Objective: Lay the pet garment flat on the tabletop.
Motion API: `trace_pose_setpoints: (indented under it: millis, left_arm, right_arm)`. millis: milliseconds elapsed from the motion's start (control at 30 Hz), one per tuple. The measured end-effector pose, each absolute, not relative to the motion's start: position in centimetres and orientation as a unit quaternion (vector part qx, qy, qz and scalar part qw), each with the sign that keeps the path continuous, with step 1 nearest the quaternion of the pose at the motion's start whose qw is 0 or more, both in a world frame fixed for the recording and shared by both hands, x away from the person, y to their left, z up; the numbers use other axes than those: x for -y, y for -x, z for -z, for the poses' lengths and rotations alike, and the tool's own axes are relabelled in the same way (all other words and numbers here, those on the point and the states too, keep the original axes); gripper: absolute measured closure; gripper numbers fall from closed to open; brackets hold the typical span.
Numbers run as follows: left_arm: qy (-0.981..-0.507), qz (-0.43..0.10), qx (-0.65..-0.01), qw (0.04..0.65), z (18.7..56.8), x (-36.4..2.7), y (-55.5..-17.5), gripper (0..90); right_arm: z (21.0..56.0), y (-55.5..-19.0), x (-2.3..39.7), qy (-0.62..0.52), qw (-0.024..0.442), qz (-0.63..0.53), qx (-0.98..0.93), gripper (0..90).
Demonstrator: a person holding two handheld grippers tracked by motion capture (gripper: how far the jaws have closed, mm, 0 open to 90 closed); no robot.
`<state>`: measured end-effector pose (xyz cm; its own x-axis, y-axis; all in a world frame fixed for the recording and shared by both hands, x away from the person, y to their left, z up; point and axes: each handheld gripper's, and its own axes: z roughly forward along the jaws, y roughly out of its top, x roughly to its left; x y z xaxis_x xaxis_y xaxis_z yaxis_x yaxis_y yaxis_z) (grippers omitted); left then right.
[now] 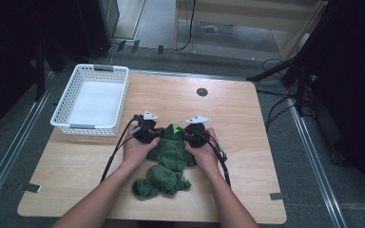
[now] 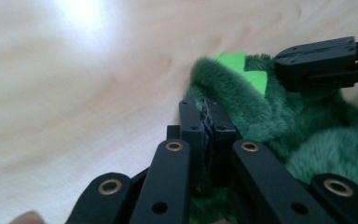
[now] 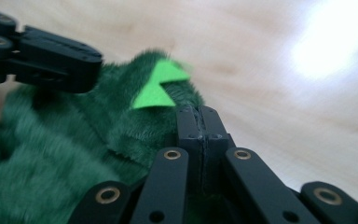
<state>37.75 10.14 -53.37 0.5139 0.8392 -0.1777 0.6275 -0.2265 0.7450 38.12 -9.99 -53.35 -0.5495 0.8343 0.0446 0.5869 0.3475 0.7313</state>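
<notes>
A dark green plush piece (image 1: pixel 167 164) with bright green felt spikes (image 1: pixel 174 128) lies crumpled on the wooden table (image 1: pixel 252 152), near its front middle. My left gripper (image 1: pixel 158 133) is at the plush's far left edge and my right gripper (image 1: pixel 184 133) at its far right edge, tips facing each other. In the left gripper view my jaws (image 2: pixel 205 106) are pressed together with green plush (image 2: pixel 307 135) against and under them. In the right gripper view my jaws (image 3: pixel 198 113) are likewise closed at the plush's edge (image 3: pixel 51 154), beside a felt spike (image 3: pixel 158 86).
A white slatted basket (image 1: pixel 65 102) stands at the table's back left with nothing in it. A round dark cable hole (image 1: pixel 202 92) sits near the back edge. Bare tabletop lies to the right of the plush. Cables trail from both grippers along the forearms.
</notes>
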Motion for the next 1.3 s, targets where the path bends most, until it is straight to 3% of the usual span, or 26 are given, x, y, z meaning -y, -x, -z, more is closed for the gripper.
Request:
trace_pose_setpoints:
  millis: [100,233,333,400,467,500,633,867,967,1200,1300]
  left_arm:
    - [-0.757,-0.165,-0.473,0.420,52.6,-10.3,-37.8,89.1]
    - [-0.763,-0.167,-0.475,0.405,53.0,-10.0,-38.5,87.2]
    - [-0.770,-0.159,-0.488,0.378,53.8,-9.8,-39.0,70.1]
    - [-0.758,-0.146,-0.495,0.398,53.5,-10.6,-38.8,60.5]
    - [-0.752,-0.136,-0.500,0.407,53.3,-11.0,-38.7,58.2]
    - [-0.745,-0.121,-0.504,0.419,52.9,-11.7,-38.2,52.8]
    - [-0.734,-0.104,-0.508,0.439,52.2,-13.2,-35.7,49.9]
    - [-0.749,-0.081,-0.494,0.433,53.6,-14.1,-32.4,55.3]
    - [-0.764,-0.081,-0.477,0.426,54.2,-13.8,-31.6,62.0]
    - [-0.767,-0.059,-0.472,0.430,54.8,-13.9,-30.9,68.5]
    - [-0.769,-0.063,-0.467,0.432,54.6,-13.9,-30.7,73.6]
  right_arm:
    - [52.2,-38.3,10.6,-0.443,0.196,-0.398,-0.779,90.0]
    - [52.1,-38.8,10.7,-0.437,0.204,-0.394,-0.782,90.0]
    - [53.3,-39.6,11.2,-0.459,0.174,-0.373,-0.788,75.0]
    - [53.0,-39.4,12.2,-0.473,0.163,-0.390,-0.773,72.3]
    - [52.7,-39.1,12.7,-0.473,0.164,-0.399,-0.768,71.0]
    - [52.0,-38.3,13.7,-0.472,0.160,-0.412,-0.763,69.5]
    - [51.3,-36.2,14.9,-0.468,0.155,-0.421,-0.762,68.3]
    - [52.0,-31.4,16.7,-0.452,0.116,-0.442,-0.766,71.7]
    - [52.8,-30.8,16.2,-0.439,0.101,-0.431,-0.782,70.1]
    - [54.2,-30.5,14.6,-0.446,0.081,-0.412,-0.790,65.1]
    - [53.9,-30.2,14.1,-0.427,0.081,-0.426,-0.794,70.9]
